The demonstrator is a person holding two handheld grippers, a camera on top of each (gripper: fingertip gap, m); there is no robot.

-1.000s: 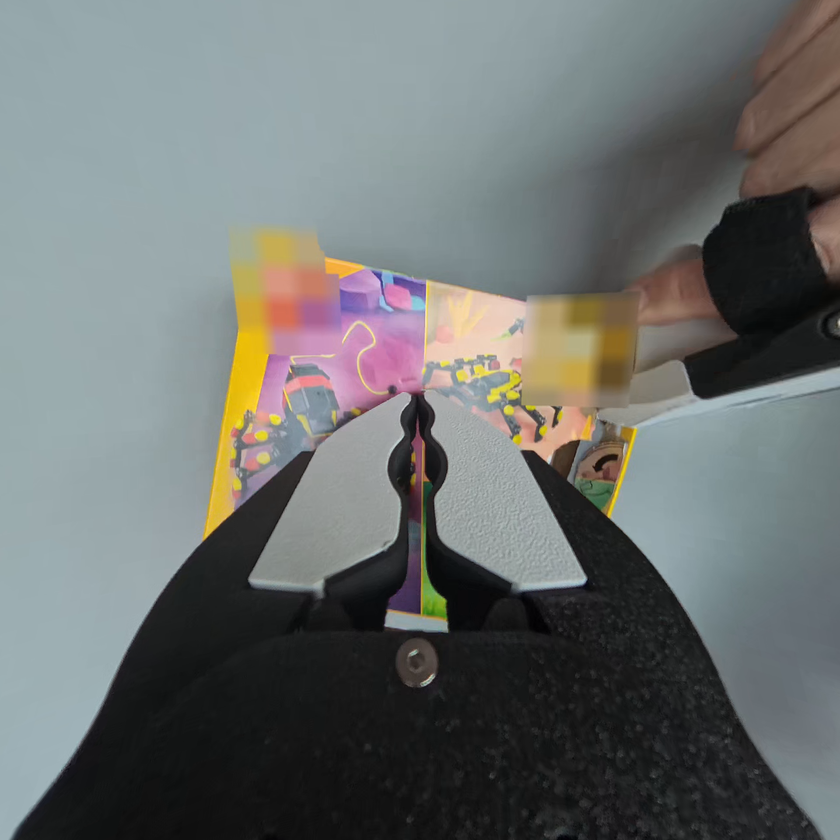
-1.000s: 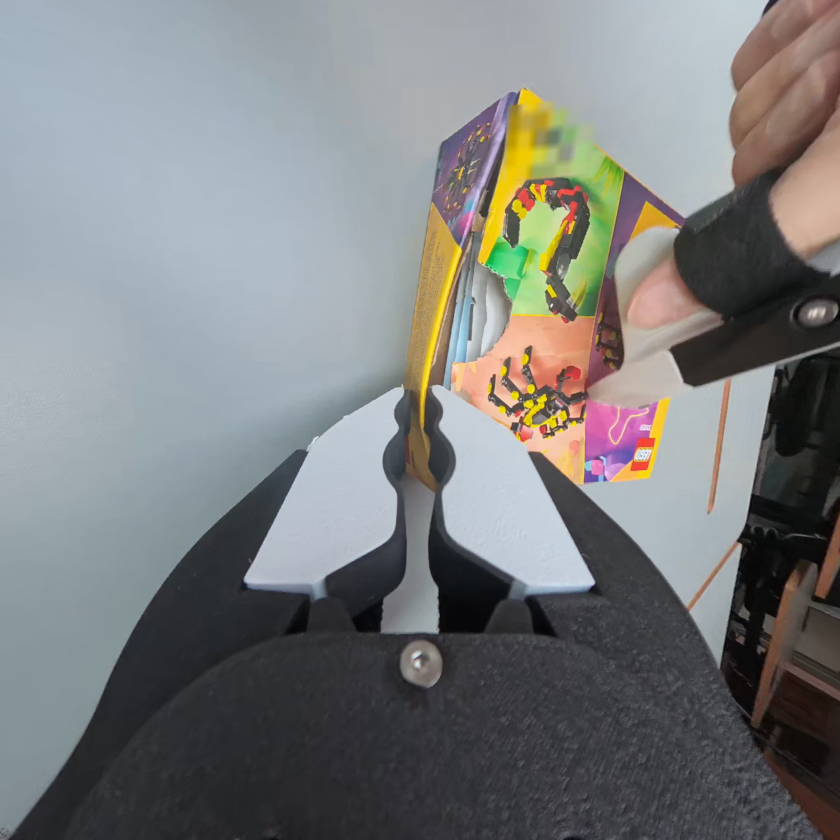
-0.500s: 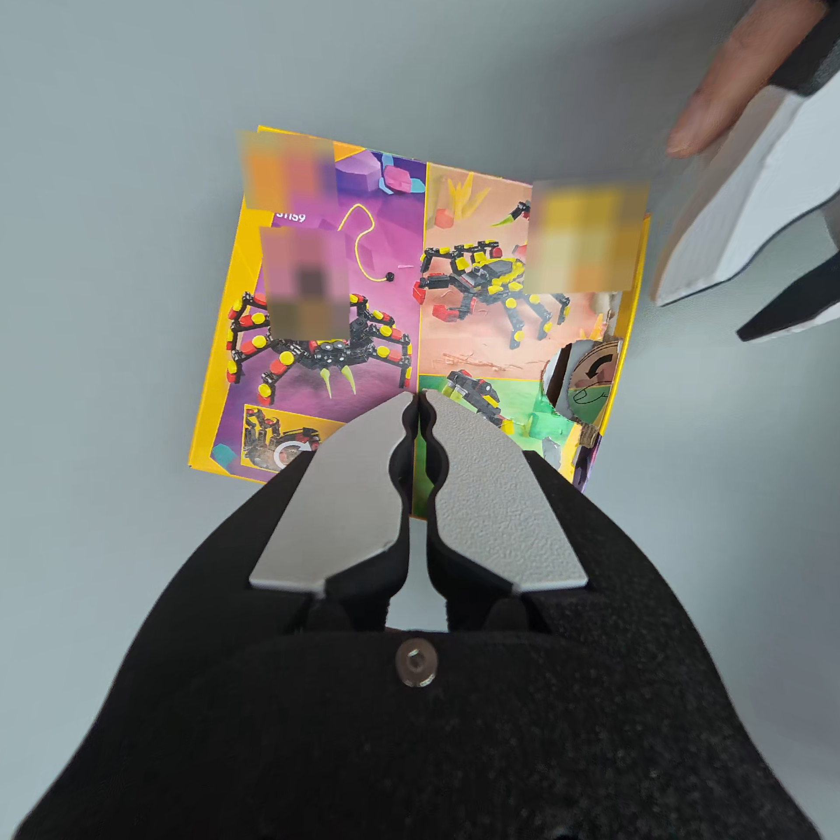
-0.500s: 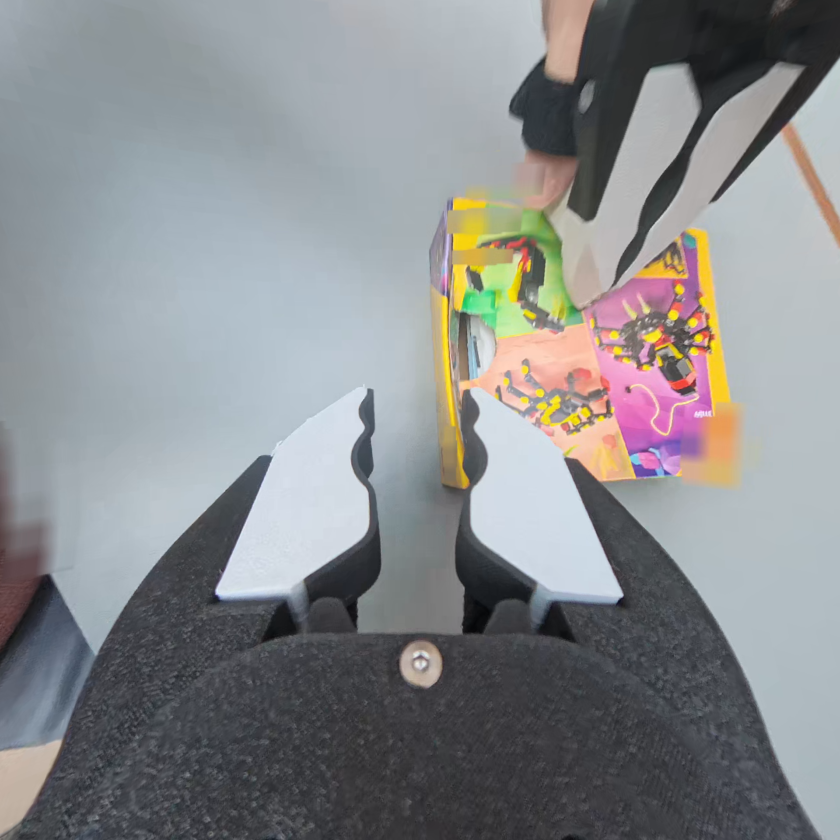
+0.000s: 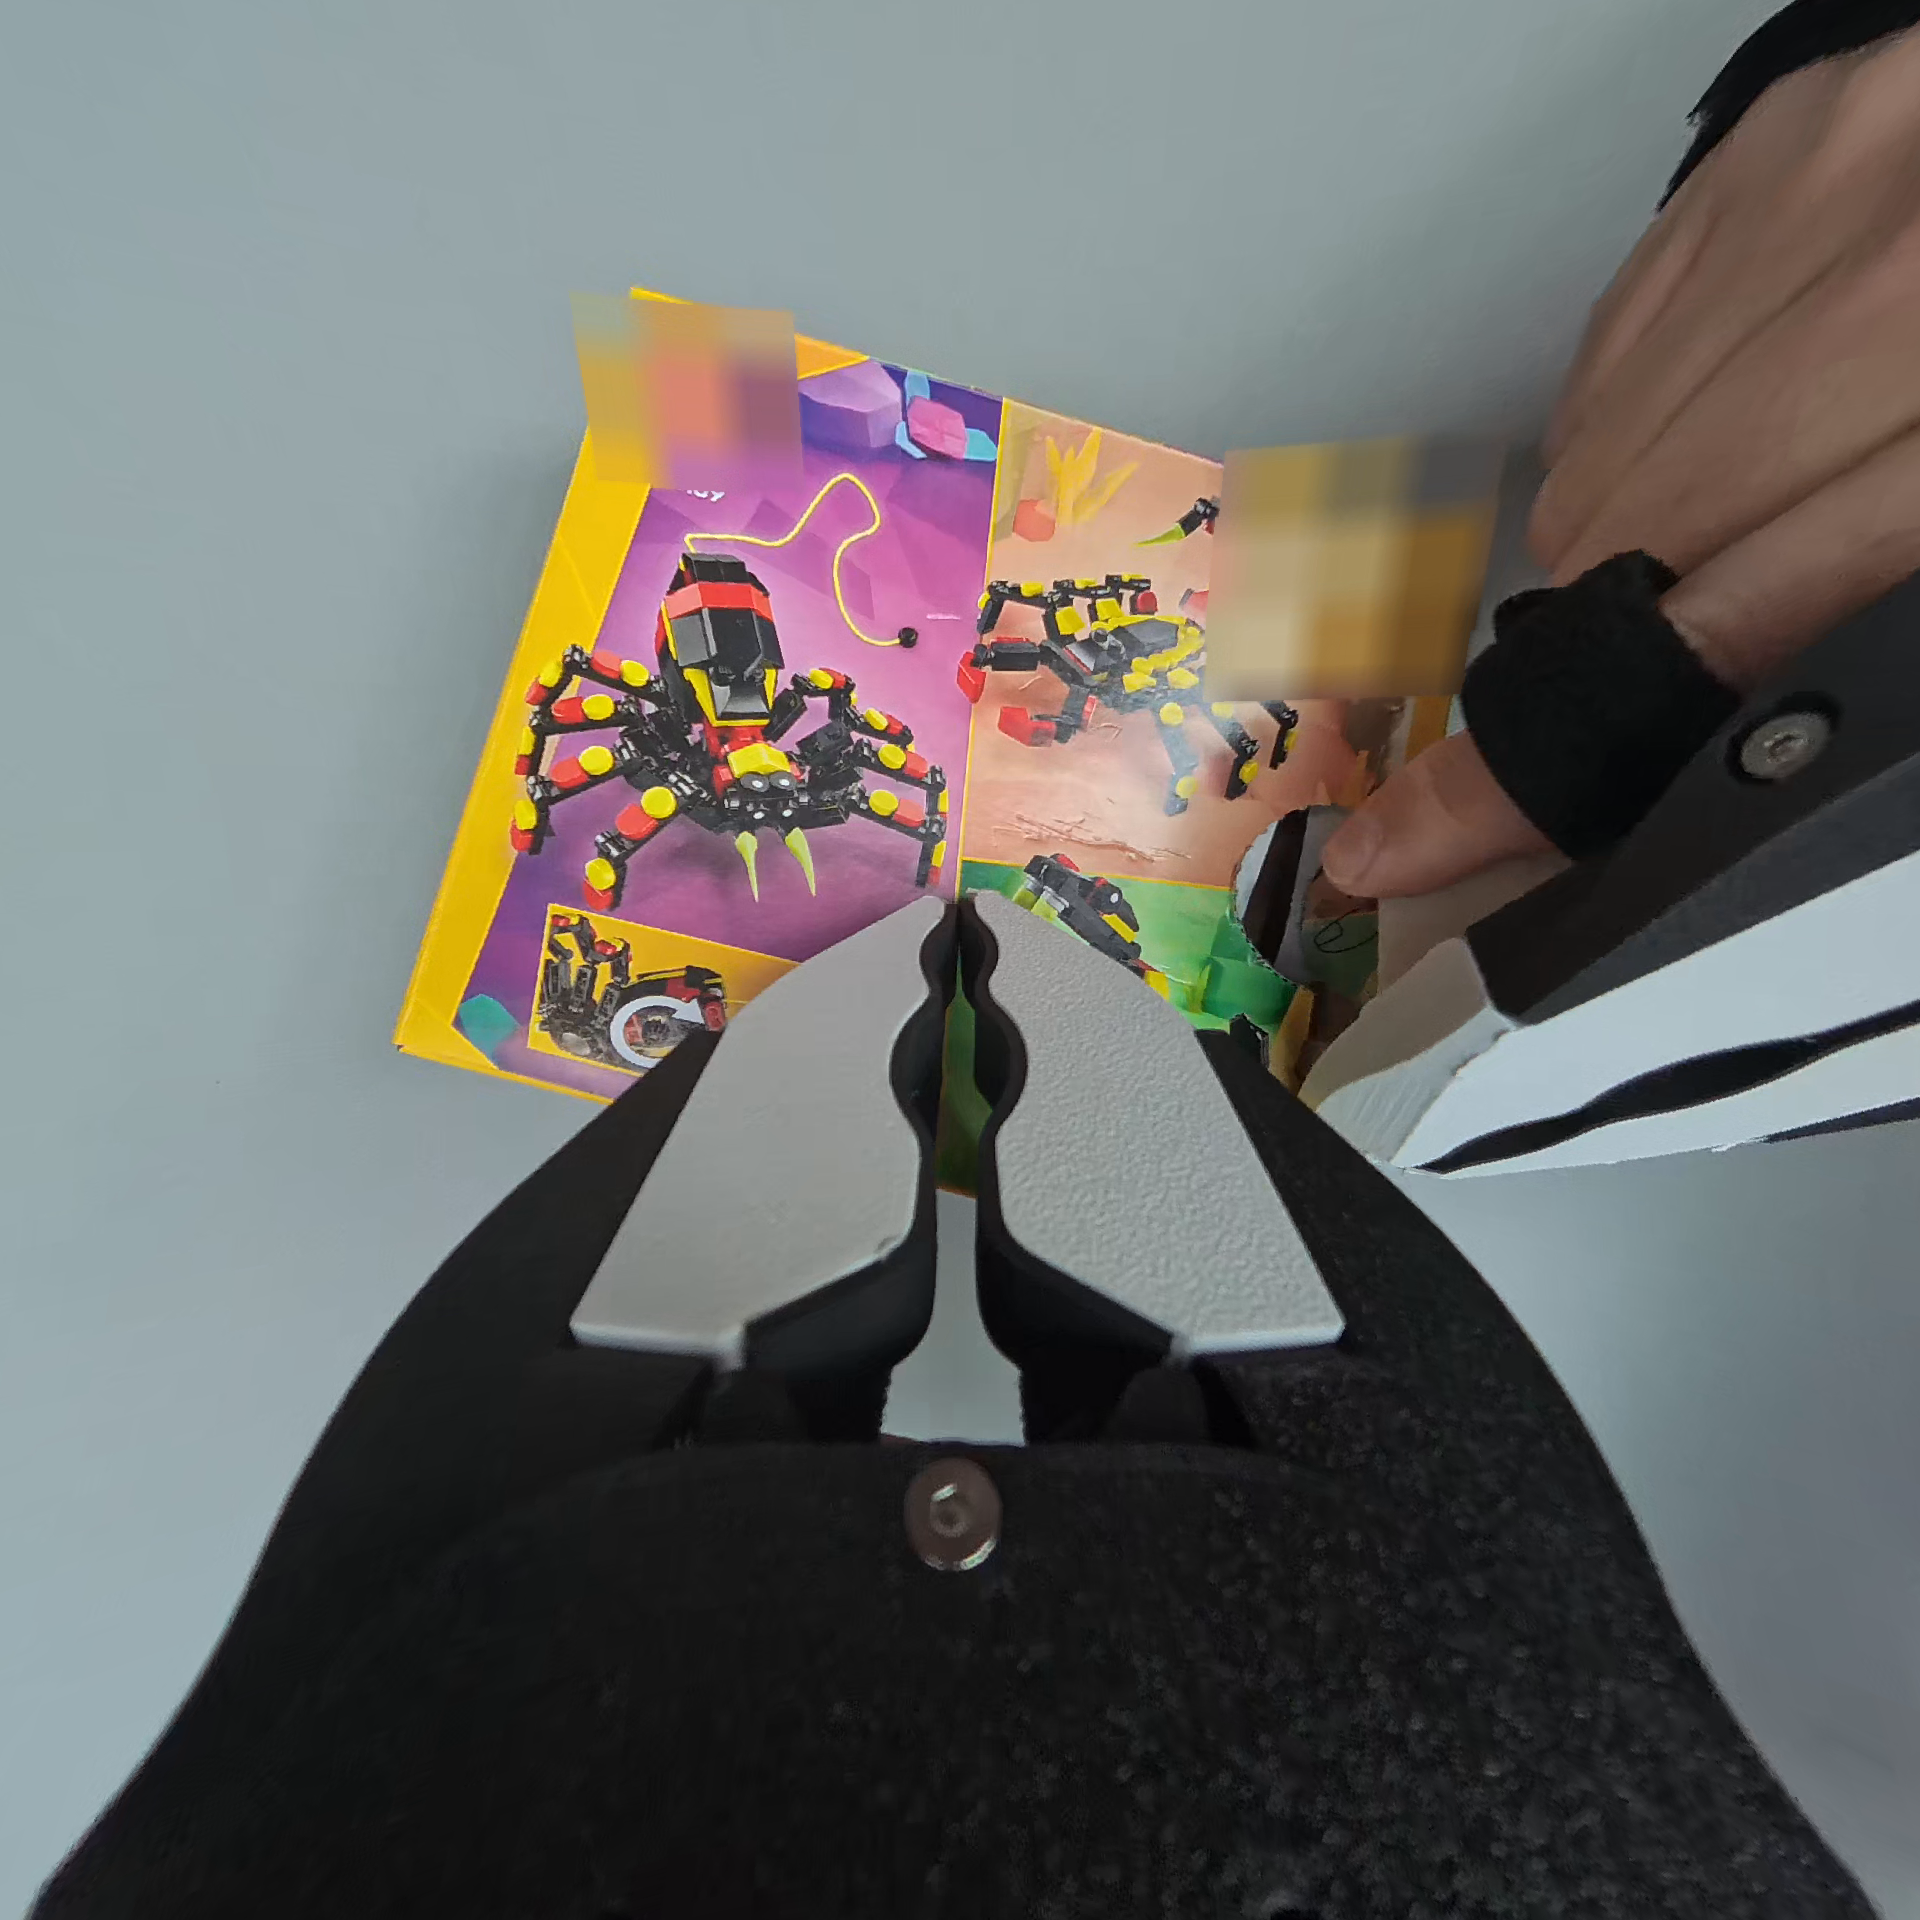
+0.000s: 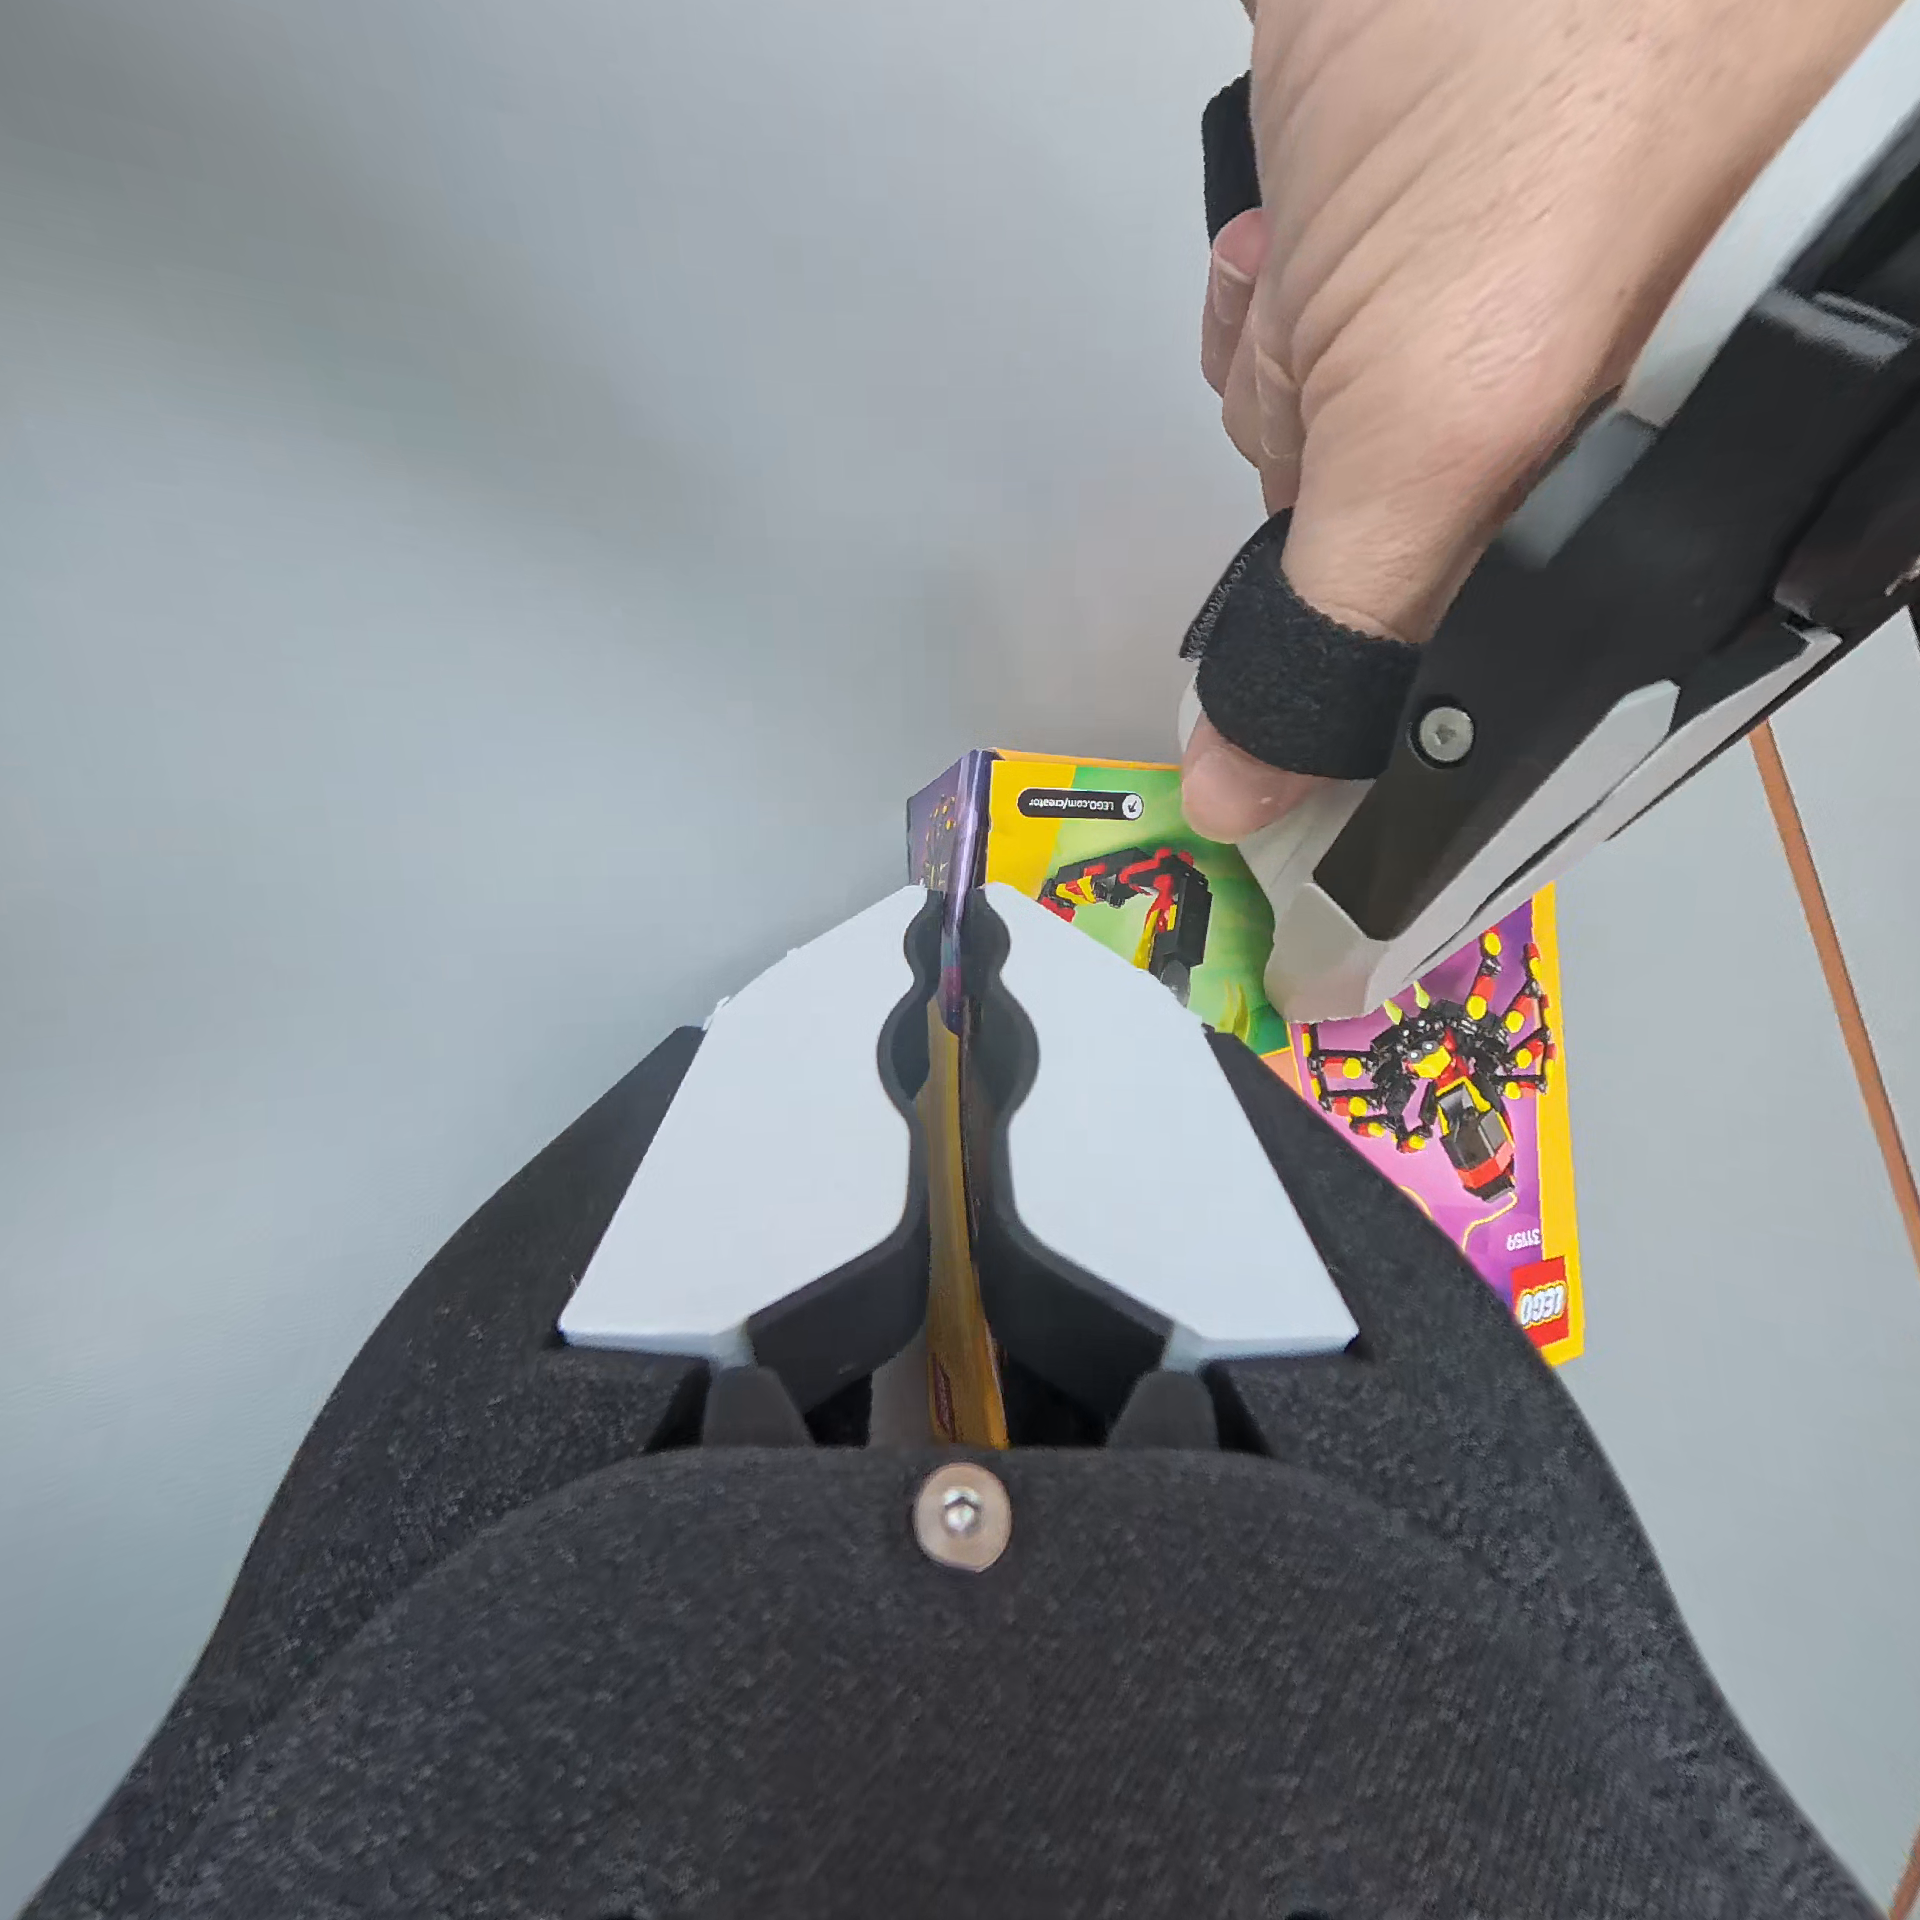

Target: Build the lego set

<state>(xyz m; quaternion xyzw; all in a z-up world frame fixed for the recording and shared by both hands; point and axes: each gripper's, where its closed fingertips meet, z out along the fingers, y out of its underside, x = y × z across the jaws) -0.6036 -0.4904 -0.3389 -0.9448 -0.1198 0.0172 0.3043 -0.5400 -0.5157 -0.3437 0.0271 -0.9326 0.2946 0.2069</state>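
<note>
The lego box (image 5: 769, 644), yellow and purple with pictures of a spider and a scorpion, lies on the grey table. My left gripper (image 5: 956, 914) is shut, with its tips resting on the box's printed face and nothing between them. In the right wrist view it (image 6: 1299, 977) comes in from the upper right onto the box (image 6: 1455, 1122). My right gripper (image 6: 956, 894) is shut on the cardboard flap at the box's end. In the left wrist view it (image 5: 1351, 1101) sits at the box's torn right end.
The grey table (image 5: 260, 520) surrounds the box. A person's hands (image 5: 1714, 364) (image 6: 1403, 312) hold the grippers close over the box. A thin brown rod (image 6: 1829, 987) shows at the right edge of the right wrist view. My hands' fingertips stand some 7 cm from each other.
Half a second ago my right gripper was open and clear of the box; now it has closed on the end flap. My left gripper stays shut on the box face.
</note>
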